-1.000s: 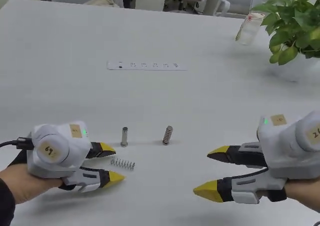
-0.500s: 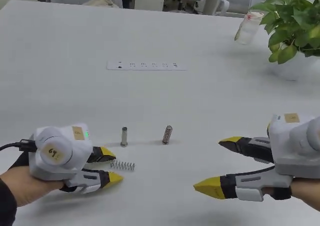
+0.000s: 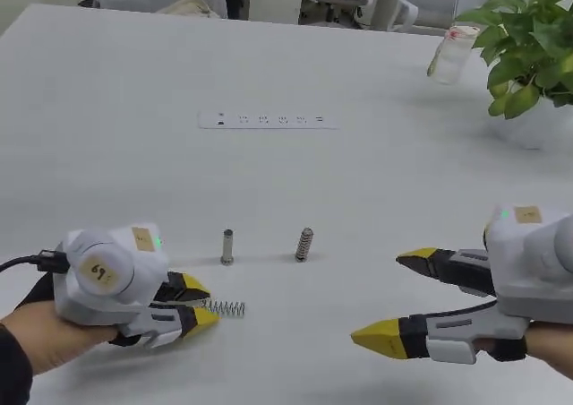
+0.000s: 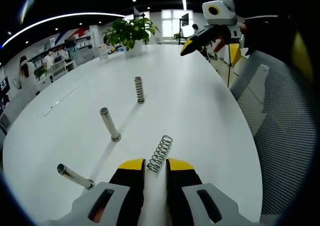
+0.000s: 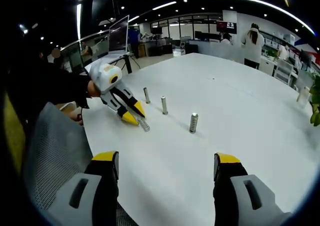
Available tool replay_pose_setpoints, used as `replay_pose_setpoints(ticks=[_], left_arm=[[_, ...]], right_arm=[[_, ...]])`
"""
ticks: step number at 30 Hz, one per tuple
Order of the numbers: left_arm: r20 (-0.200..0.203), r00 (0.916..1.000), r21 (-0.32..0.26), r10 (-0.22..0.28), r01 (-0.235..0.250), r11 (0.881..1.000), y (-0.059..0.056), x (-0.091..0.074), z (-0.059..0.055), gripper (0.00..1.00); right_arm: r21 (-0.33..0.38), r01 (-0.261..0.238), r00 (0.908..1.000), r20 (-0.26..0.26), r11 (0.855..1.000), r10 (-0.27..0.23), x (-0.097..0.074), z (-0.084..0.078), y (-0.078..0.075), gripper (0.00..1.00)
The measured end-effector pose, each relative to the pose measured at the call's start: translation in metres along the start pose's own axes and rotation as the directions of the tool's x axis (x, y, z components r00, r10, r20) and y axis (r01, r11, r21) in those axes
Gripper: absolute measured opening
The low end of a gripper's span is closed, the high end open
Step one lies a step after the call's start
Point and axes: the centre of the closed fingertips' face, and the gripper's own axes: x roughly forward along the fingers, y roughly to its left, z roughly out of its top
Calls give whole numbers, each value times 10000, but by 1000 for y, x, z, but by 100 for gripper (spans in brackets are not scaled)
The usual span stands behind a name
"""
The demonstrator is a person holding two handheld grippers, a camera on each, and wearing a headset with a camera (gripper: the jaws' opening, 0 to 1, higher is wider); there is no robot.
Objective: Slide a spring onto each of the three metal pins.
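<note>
The loose spring (image 3: 225,307) lies flat on the white table (image 3: 116,163), just in front of a bare pin (image 3: 227,245). My left claw (image 3: 199,304) is narrowed to a slim gap with the spring's near end between its tips; I can't tell whether they touch it. In the left gripper view a second bare pin (image 4: 74,176) stands near the claw. The third pin (image 3: 304,244) already wears a spring. My right claw (image 3: 392,298) is spread wide, well off to the right of the pins.
</note>
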Motion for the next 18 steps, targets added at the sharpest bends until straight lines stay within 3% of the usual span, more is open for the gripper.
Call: replay_pose_setpoints(ticks=[4,18], left_arm=[[-119,9999,202,-6,9,9998,-5,1,-5,7],[-111,9999,592,-102,109,9982,-13,3,-3,4]], right_arm=[[18,11,10000,51,10000,-11,-1,1,0,76],[67,-1,10000,58,10000,1,-2,-2,0,75]])
